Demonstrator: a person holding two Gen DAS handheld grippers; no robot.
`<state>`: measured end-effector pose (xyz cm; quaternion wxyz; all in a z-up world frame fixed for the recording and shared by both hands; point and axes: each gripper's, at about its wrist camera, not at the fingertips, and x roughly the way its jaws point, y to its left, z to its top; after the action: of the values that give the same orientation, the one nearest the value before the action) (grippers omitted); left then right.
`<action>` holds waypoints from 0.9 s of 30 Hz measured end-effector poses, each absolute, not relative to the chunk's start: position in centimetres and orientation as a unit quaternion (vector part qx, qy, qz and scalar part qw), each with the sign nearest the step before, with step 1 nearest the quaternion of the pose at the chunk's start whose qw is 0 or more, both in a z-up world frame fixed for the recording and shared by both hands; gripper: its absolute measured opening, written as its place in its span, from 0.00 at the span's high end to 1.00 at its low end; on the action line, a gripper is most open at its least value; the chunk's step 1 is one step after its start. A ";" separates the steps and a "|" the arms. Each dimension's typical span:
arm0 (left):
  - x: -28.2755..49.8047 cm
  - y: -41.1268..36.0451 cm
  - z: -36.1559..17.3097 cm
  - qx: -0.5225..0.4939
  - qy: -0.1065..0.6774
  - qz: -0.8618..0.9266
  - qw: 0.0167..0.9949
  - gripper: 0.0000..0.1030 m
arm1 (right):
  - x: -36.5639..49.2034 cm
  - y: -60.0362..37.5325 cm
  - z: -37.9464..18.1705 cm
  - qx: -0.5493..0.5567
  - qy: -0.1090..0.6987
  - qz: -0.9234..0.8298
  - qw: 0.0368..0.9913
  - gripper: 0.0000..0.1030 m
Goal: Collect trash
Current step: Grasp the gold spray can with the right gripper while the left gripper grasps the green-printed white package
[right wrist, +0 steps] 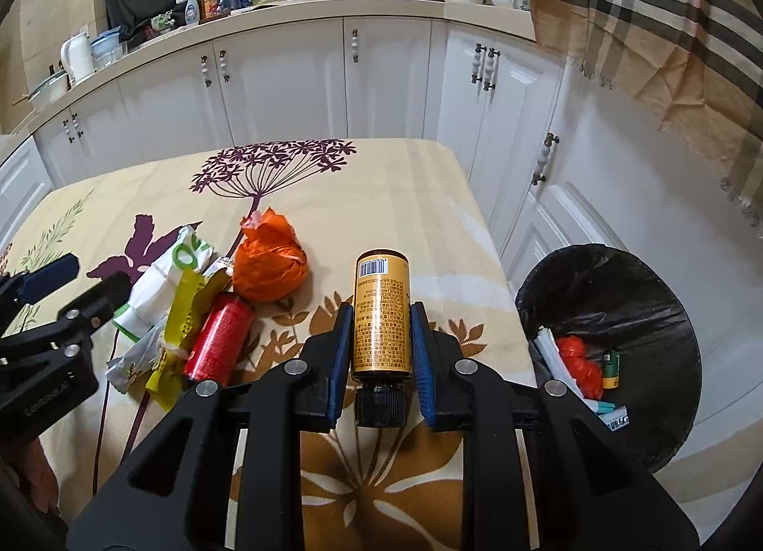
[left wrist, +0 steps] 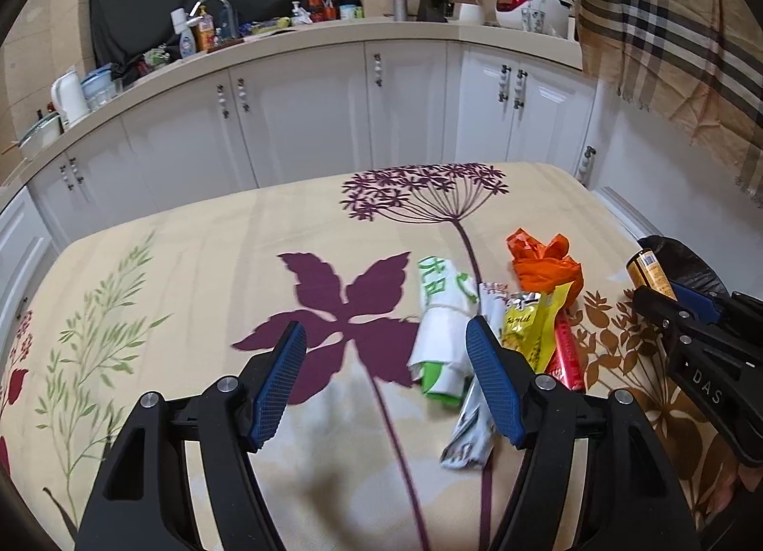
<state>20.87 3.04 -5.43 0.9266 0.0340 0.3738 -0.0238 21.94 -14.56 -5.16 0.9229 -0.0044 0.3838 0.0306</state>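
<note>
My right gripper (right wrist: 381, 329) is shut on a gold bottle (right wrist: 381, 312) with a black cap, held above the table's right part; it also shows in the left wrist view (left wrist: 651, 272). A black-lined trash bin (right wrist: 615, 293) with several pieces of trash inside stands right of the table. My left gripper (left wrist: 386, 346) is open and empty, hovering left of a trash pile: a white and green wrapper (left wrist: 441, 312), a yellow packet (left wrist: 531, 327), a red can (right wrist: 219, 336), an orange bag (right wrist: 269, 265) and a silver wrapper (left wrist: 469, 432).
The table carries a cream floral cloth (left wrist: 190, 265). White cabinets (left wrist: 310, 122) under a cluttered counter (left wrist: 334, 29) run behind it. A plaid cloth (left wrist: 667, 26) hangs at the upper right.
</note>
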 end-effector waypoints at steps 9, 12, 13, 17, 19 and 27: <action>22.6 2.1 -6.9 0.052 0.403 -0.045 0.913 0.41 | 22.3 -15.1 -5.3 0.006 0.382 0.036 0.923 0.78; 22.8 2.0 -7.1 0.049 0.410 -0.056 0.909 0.53 | 22.4 -15.1 -5.3 0.005 0.383 0.036 0.923 0.78; 22.8 1.9 -7.2 0.049 0.413 -0.061 0.907 0.56 | 22.4 -15.1 -5.4 0.005 0.383 0.037 0.923 0.78; 22.6 1.6 -7.6 0.055 0.415 -0.068 0.906 0.70 | 22.4 -15.1 -5.4 0.006 0.383 0.037 0.923 0.78; 22.3 1.7 -7.5 0.054 0.413 -0.069 0.906 0.71 | 22.3 -15.1 -5.4 0.006 0.382 0.038 0.923 0.78; 20.9 3.4 -6.4 0.039 0.393 -0.046 0.917 0.72 | 21.1 -14.6 -5.1 0.008 0.374 0.042 0.926 0.78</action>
<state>20.92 3.42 -6.36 0.9175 0.0388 0.3933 -0.0455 21.10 -14.64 -5.10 0.9263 0.0084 0.3745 0.0417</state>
